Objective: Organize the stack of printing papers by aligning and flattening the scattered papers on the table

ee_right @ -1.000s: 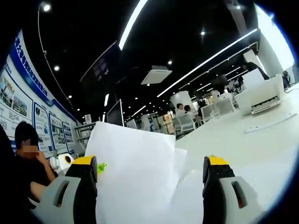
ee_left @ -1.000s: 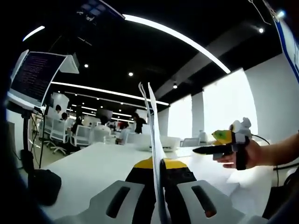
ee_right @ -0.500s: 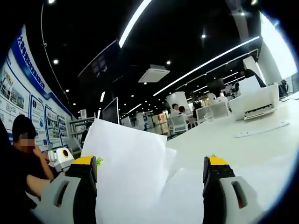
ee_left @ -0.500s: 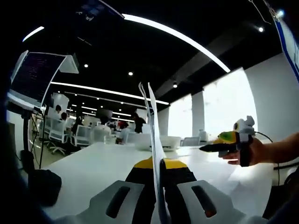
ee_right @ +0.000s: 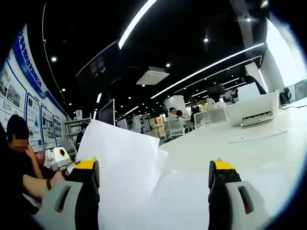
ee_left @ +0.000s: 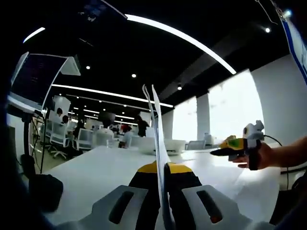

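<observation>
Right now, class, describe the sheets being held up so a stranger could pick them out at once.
Start at the long white table. At its near edge the left gripper is shut on the held sheets, standing upright and edge-on, unlike the loose papers lying on the table.

Around your workspace

You face a white printer (ee_right: 253,109) on the far table, office chairs (ee_left: 60,135), and a monitor (ee_left: 36,76) at left.
</observation>
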`<state>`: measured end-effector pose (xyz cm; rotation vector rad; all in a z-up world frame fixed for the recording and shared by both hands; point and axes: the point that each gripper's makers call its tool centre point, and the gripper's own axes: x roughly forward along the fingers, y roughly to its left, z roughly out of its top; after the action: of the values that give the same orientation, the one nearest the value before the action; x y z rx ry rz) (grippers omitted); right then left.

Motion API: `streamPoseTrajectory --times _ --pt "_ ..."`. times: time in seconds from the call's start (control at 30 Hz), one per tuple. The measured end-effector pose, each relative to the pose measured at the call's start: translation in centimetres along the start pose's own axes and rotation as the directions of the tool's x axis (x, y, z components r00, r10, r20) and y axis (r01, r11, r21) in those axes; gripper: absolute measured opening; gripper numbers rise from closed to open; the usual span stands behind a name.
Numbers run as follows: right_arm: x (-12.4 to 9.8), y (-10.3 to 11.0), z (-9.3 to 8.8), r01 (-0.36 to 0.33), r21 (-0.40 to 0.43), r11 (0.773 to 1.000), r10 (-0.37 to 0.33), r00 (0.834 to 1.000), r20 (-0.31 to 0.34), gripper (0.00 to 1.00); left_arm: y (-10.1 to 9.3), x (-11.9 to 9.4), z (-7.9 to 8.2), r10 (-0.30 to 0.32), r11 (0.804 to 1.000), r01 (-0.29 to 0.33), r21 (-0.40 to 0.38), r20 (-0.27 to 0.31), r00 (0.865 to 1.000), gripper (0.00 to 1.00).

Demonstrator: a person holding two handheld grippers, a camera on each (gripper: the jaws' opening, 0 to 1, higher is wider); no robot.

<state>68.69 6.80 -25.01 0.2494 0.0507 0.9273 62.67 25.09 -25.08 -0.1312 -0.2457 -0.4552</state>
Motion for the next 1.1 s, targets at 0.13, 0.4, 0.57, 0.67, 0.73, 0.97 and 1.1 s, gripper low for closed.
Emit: streamPoseTrajectory --times 0.13,0.4,0.57,0.67,0.73,0.97,1.1 --pt "-0.4 -0.5 -0.3 0.015 -0.003 1.0 -0.015 1.0 -0.008 0.9 0.0 0.0 0.0 -0.001 1.0 0.001 0.0 0.001 1.0 0.07" --pt "-1.4 -2.7 -0.9 0.122 -0.068 0.99 -0.125 0.991 -0.047 0.9 0.0 0.0 0.0 -0.001 1.0 0.001 0.001 0.0 1.0 0.07" --pt "-2.2 -3.4 -1.0 0.14 -0.061 0.988 -0.143 0.989 -0.049 0.89 0.0 0.0 0.0 -0.002 1.0 0.002 0.001 0.0 1.0 0.07" --pt "-2.6 -3.9 -1.1 0.153 -0.065 0.986 -0.156 0.986 -0.051 0.89 0.0 0.0 0.0 -0.001 1.0 0.001 0.001 0.0 1.0 0.07" --pt "-2.9 -4.3 -1.2 0.162 -0.062 0.985 -0.166 0.985 -0.055 0.89 -0.1 0.0 0.0 -0.001 1.0 0.001 0.002 0.0 1.0 0.07" --pt "-4.0 -5.5 -1.4 0.199 -0.055 0.979 -0.202 0.978 -0.056 0.89 -0.1 0.0 0.0 -0.001 1.0 0.001 0.004 -0.003 1.0 0.07" --pt "-4.7 -6.7 -1.7 0.251 -0.086 0.964 -0.257 0.964 -0.066 0.89 0.0 0.0 0.0 0.0 1.0 0.001 0.006 -0.005 1.0 0.07"
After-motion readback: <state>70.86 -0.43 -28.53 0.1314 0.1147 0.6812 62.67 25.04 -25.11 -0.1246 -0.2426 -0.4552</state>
